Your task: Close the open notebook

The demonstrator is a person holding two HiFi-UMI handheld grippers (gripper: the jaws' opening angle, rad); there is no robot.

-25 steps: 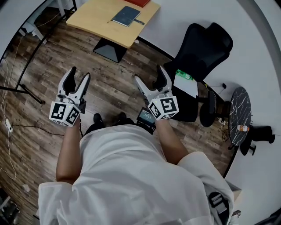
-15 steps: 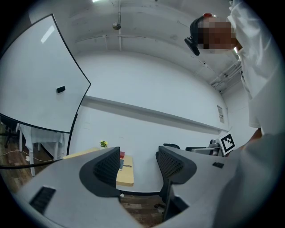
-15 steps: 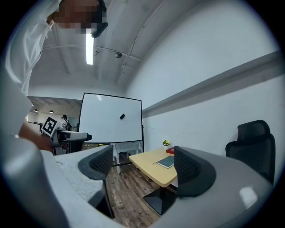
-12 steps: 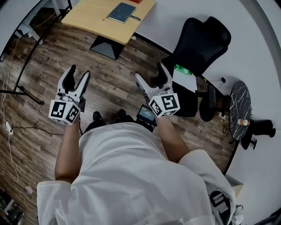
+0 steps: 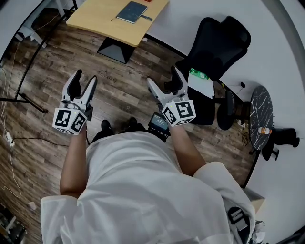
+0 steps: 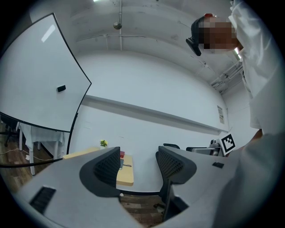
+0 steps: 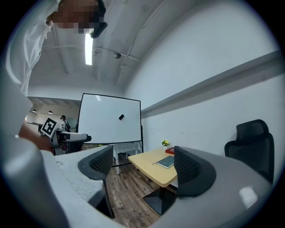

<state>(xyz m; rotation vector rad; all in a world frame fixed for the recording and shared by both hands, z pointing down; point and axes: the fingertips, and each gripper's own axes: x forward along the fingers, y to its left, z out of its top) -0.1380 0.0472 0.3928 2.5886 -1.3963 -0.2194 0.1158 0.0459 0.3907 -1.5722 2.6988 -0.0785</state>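
Left claw [image 5: 86,77] and right claw [image 5: 163,79] both gape wide with nothing between the jaws. From the head view the tabletop [image 5: 102,20] is cut off at its far edge, and I can't tell whether the notebook [image 5: 133,12] on it lies open. That tabletop stands well beyond both claws. The gripper views show a small plant [image 7: 165,143] at the tabletop's far end, which the head view crops out

No lettering or numbers can be read anywhere.
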